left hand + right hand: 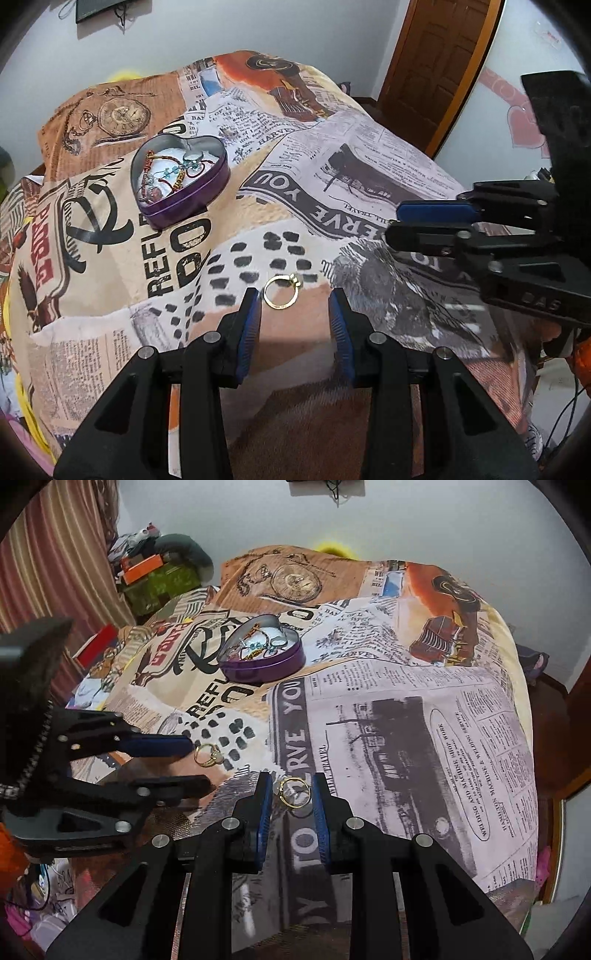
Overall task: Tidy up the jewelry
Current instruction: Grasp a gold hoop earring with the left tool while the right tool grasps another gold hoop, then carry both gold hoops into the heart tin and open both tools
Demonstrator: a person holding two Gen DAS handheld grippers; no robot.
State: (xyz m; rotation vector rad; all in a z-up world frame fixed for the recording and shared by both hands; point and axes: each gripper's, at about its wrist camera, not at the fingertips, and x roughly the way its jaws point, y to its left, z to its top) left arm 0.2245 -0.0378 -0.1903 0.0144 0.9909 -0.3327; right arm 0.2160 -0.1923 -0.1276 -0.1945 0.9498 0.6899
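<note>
Your two gold rings are what is left: one ring (294, 792) sits between the pads of your right claw (293, 805), right at its tips, and the other ring (282, 291) lies on the bedspread (369, 177) just inside the left-hand pad of your left claw (295, 306). The right claw is narrowed around its ring, with the right-hand pad against the band; whether the ring is truly pinched or only bracketed I cannot tell. The left claw is spread, its pads clear of its ring, holding nothing. Well ahead of both claws, the purple heart-shaped tin (183, 177) stands open on the bed and already holds bracelets and other pieces. So, as I judge it, most of the sorting is done, and you have two rings to carry to the tin.
</note>
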